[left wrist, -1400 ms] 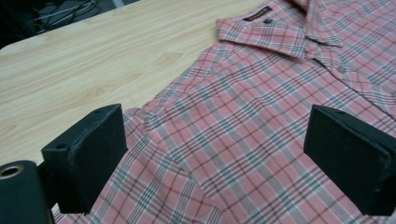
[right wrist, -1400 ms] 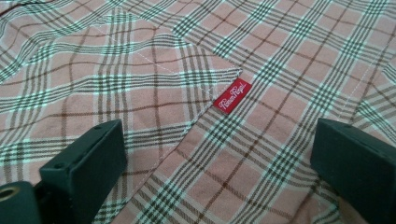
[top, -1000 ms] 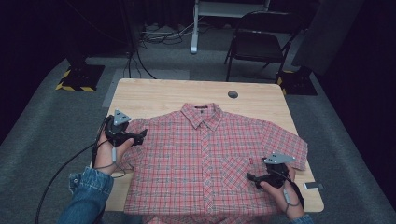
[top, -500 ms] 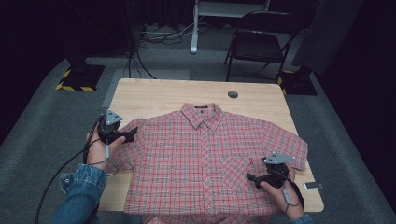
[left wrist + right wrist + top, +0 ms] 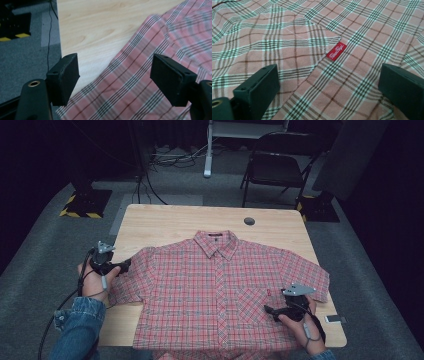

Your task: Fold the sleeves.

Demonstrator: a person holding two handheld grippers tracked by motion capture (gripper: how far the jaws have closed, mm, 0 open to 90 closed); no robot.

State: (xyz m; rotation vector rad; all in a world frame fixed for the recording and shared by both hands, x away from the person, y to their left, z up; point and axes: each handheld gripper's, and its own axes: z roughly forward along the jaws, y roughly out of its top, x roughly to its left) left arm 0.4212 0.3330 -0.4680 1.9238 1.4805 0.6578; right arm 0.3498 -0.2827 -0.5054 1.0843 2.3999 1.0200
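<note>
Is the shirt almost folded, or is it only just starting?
Only just starting. Done: the plaid shirt lies spread flat, front up, on the table, with no fold in it. In hand: the left gripper is at the sleeve; its jaws have just been closing, with the sleeve's edge between them but not yet pinched. The right gripper hovers open by the chest pocket. Left: likely all the folding.

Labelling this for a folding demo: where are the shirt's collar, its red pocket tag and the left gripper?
collar (image 5: 216,239), high view, middle of neckband
red pocket tag (image 5: 336,51), right gripper view, tag's centre
left gripper (image 5: 115,75), left gripper view, midway between fingertips
</note>
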